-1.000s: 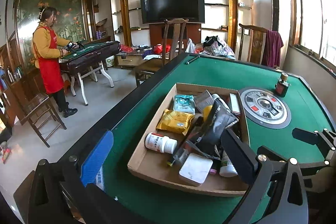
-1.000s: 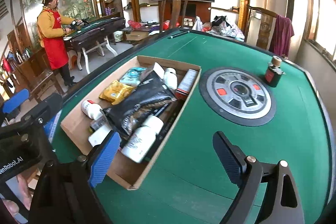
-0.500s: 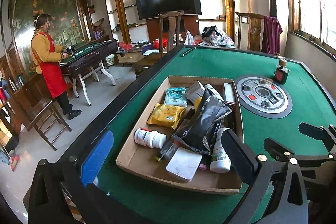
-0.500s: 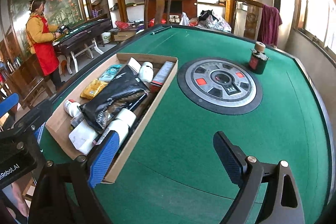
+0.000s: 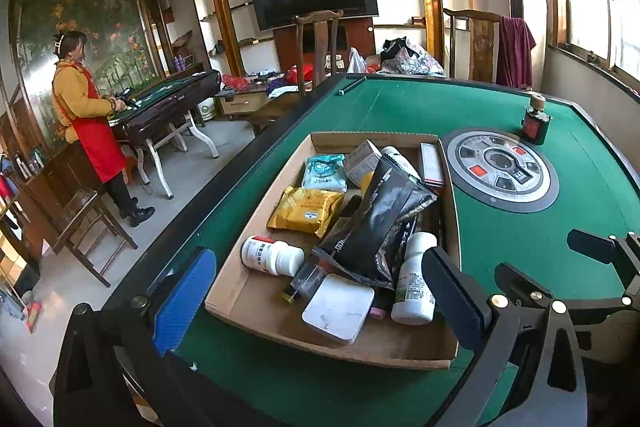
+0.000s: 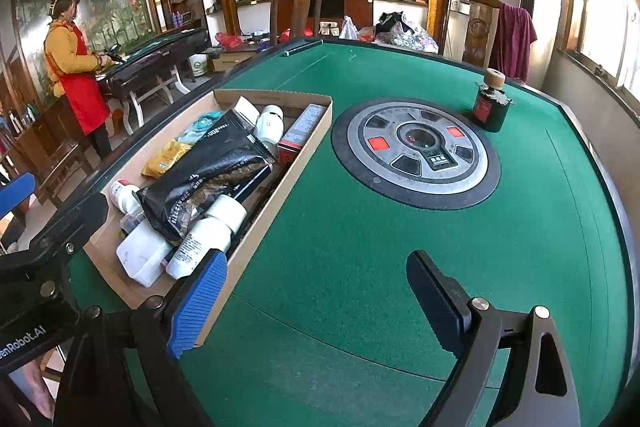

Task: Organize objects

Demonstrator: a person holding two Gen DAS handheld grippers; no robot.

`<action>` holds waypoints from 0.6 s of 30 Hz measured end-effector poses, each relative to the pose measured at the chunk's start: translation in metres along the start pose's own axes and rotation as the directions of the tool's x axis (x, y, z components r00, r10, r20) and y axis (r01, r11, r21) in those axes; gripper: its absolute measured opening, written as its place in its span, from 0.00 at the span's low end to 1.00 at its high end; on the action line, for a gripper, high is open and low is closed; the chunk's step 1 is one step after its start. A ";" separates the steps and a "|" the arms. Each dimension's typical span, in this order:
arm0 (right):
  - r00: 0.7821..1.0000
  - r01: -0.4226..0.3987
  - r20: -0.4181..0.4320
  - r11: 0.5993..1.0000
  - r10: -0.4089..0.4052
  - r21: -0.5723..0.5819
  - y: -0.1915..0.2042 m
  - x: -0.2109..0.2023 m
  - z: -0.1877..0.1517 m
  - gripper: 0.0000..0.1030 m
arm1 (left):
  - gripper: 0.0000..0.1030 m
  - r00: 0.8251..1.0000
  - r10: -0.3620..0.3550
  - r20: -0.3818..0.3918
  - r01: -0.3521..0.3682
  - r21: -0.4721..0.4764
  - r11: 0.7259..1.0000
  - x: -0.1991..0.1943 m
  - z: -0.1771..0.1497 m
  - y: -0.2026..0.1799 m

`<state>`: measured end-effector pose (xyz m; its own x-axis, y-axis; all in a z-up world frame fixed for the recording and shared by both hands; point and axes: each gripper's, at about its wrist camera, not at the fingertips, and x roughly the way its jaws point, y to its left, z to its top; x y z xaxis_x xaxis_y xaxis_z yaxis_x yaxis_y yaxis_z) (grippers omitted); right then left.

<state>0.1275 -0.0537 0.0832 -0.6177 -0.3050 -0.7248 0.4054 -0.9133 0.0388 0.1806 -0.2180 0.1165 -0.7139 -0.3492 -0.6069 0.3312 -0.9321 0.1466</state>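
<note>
A: See the left claw [image 5: 316, 291] at the bottom of the left view? Its two fingers are spread wide and it holds nothing.

B: And the right claw [image 6: 316, 291]?

A: Same. Wide apart, empty, low in its own view, over the bare green table [image 6: 360, 267].

B: Where is the stuff to tidy?

A: In the box [image 5: 256, 311]. It lies on the table just past the left claw. In the right view it sits to the lower left, so the box is off to the left side of the right claw.

B: So which claw is closer?

A: The left one, I think. The near end of the box sits right between its fingers. First come a white case [image 5: 338, 307] and a white bottle [image 5: 414, 283], then another bottle [image 5: 272, 257] lying on its side.

B: Which way does the box run?

A: Its long side points away from us, toward the far end of the table. The black bag [image 5: 380, 215] in the middle lies the same way, on top of other things.

B: And past that?

A: A yellow pack [image 5: 306, 209], a blue-green pack [image 5: 324, 173], a small carton [image 5: 362, 159]. To the right of the box is a round dial [image 6: 416, 151] set in the table, and past it, alone at the upper right, a dark jar [image 6: 492, 103].

B: What next?

A: My guess is the left claw goes straight ahead and down for the nearest thing.
</note>
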 end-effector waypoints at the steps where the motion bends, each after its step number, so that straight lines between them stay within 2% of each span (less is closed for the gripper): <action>1: 1.000 0.001 -0.004 1.000 -0.001 0.001 0.000 0.001 0.000 0.92 | 1.00 1.000 -0.002 -0.003 0.002 0.000 1.000 0.002 0.000 0.000; 18: 0.998 0.027 -0.056 0.999 -0.029 -0.036 0.017 0.024 -0.001 0.92 | 0.99 0.997 -0.042 -0.070 0.042 -0.011 0.999 0.033 -0.007 0.000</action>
<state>0.1206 -0.0763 0.0657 -0.5901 -0.2629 -0.7633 0.4124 -0.9110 -0.0050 0.1617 -0.2292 0.0910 -0.6823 -0.3017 -0.6660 0.3080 -0.9447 0.1124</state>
